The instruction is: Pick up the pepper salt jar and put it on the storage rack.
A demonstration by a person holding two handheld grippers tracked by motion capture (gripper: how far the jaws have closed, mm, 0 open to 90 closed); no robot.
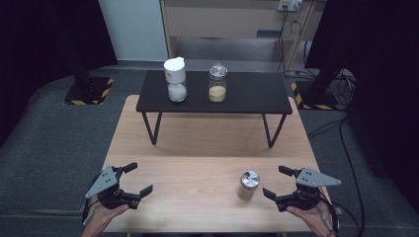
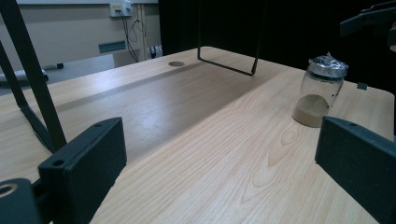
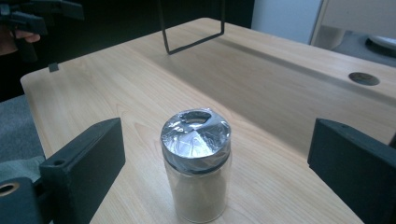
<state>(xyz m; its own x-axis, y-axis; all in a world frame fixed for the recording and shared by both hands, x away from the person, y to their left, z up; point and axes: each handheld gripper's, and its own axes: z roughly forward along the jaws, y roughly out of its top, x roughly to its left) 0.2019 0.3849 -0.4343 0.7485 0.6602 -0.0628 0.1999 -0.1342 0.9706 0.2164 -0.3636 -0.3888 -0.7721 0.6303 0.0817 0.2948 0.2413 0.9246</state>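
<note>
left tongs (image 1: 132,180) wide | right tongs (image 1: 277,181) wide, near jar (image 1: 248,185) | jar upright

A black low shelf (image 1: 257,94) at twelve o'clock carries a white-lidded jar (image 1: 176,79) and a foil-capped jar (image 1: 217,83).

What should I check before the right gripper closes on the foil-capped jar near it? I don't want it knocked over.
1. Right gripper open wide enough for the jar: ok, jaws stand well apart.
2. Foil-capped jar upright on the wooden table: ok.
3. Jar lined up between the jaws in the right gripper view: ok, roughly centred.
4. Jaws not yet touching the jar: ok, gaps on both sides.
5. Left gripper out of the way: ok, open and far off to the side.
6. Foil cap sealed tight: cannot tell.
</note>
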